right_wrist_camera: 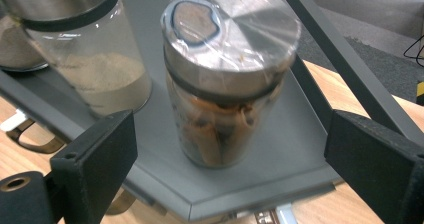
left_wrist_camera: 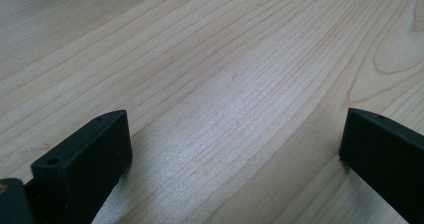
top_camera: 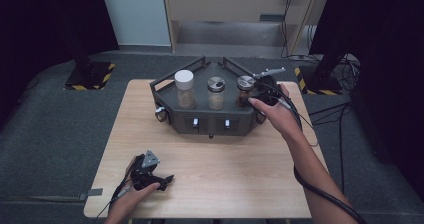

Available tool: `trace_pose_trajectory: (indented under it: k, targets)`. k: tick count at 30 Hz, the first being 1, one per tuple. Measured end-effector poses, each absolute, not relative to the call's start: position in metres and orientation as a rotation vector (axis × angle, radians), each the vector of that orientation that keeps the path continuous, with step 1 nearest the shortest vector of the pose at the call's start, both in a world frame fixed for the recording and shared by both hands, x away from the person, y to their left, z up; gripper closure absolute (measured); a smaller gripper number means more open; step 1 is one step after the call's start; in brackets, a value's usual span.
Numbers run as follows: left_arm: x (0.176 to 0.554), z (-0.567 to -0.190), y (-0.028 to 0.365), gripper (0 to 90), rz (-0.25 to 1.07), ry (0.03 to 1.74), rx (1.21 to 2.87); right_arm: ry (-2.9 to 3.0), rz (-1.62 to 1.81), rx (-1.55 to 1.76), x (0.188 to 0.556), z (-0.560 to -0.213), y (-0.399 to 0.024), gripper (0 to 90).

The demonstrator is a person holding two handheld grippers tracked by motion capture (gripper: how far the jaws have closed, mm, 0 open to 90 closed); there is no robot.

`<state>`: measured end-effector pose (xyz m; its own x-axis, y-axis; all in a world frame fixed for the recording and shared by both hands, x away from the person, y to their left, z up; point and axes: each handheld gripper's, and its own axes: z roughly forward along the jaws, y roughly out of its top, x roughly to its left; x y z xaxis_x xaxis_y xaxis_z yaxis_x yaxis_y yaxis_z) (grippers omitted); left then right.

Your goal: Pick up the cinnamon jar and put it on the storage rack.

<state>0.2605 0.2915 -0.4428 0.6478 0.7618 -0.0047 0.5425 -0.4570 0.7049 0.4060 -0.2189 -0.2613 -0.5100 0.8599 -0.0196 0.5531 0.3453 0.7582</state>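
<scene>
High view: looking down on a wooden counter [top_camera: 210, 174] carrying a dark tray [top_camera: 165, 91] with three jars in a row: a white-lidded jar [top_camera: 184, 88] at left, a middle jar [top_camera: 216, 92], a right jar [top_camera: 244, 90]. Right gripper [top_camera: 260, 91] reaching in at the right jar, hand [top_camera: 277, 111] behind it. Left gripper [top_camera: 150, 176] lying low on the counter near its front left corner, well apart from the tray.

Left gripper view: fingers [left_wrist_camera: 85, 161] standing spread apart, released, holding nothing, bare wood grain between them.

Right gripper view: fingers [right_wrist_camera: 95, 156] standing wide on either side of the right jar [right_wrist_camera: 225, 84], not touching it. Showing detail lost from above: steel lid, brown orange-tinted contents. Pale powder sitting in the middle jar [right_wrist_camera: 85, 49] beside it.
</scene>
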Motion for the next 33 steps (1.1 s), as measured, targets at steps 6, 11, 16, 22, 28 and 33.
trace_pose_trajectory:
  k: [6,11,16,22,28,33]
  targets:
    - [0.26,-0.443,0.292,0.0,0.41,1.009,2.175,2.18,1.004,1.251,0.393,-0.262,-0.228,5.9]
    - [0.261,-0.443,0.292,0.0,0.41,1.009,2.177,2.164,1.035,1.263,0.379,-0.266,-0.242,5.8]
    - [0.26,-0.443,0.291,0.0,0.41,1.009,2.177,2.167,1.056,1.252,0.369,-0.269,-0.249,4.9]
    - [0.261,-0.442,0.292,0.0,0.41,1.008,2.178,2.169,1.059,1.251,0.362,-0.272,-0.251,4.7]
    - [0.261,-0.442,0.292,0.0,0.41,1.008,2.178,2.174,1.061,1.256,0.355,-0.277,-0.254,4.7]
    - [0.261,-0.443,0.291,0.0,0.41,1.009,2.177,2.175,1.065,1.258,0.35,-0.279,-0.258,4.7]
